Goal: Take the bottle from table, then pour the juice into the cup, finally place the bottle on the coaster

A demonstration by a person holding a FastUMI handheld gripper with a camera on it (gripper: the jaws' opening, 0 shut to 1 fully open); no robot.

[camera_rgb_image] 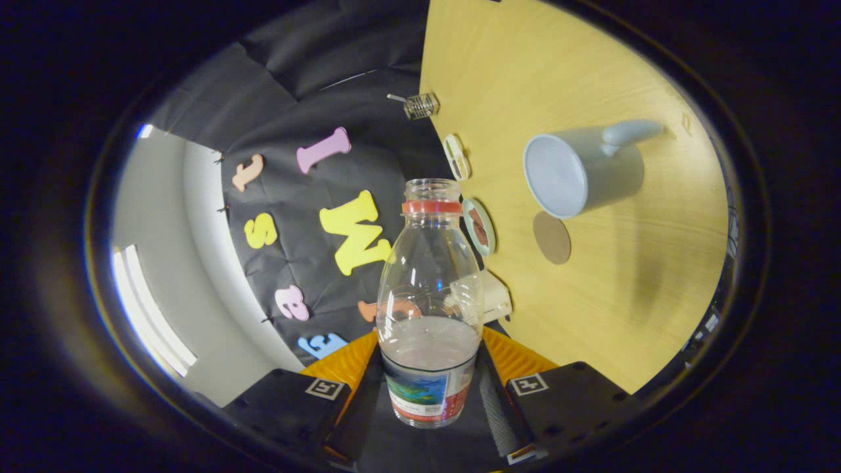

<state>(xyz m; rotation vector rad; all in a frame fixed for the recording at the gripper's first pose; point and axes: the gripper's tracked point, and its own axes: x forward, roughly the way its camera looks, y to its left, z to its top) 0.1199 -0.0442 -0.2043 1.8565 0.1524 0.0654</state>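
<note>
The hand-held gripper (pixel 430 387) is holding a clear plastic juice bottle (pixel 430 289) at the lower centre of the frame, with one finger pressing on each side of the bottle's lower body. The bottle is uncapped, a red ring is sitting around its neck, and a pale cloudy liquid is filling roughly its lower third. A colourful label (pixel 428 393) is wrapping the base; it is showing a blue-green picture and a red band, but the print is too small and warped to read. The whole scene is appearing tilted, so the wooden table (pixel 624 295) is standing as a slanted plane across the right half of the frame. A pale grey cup (pixel 581 172) with a handle is resting on the table at the upper right, its open mouth facing the camera. Just below the cup, a round brown coaster (pixel 551 237) is lying flat on the table, apart from the bottle. Along the table's edge beside the bottle neck, several small items are showing, partly hidden and hard to make out: a round disc (pixel 478 226), an oval white piece (pixel 456 157) and a small wire object (pixel 420 105).
</note>
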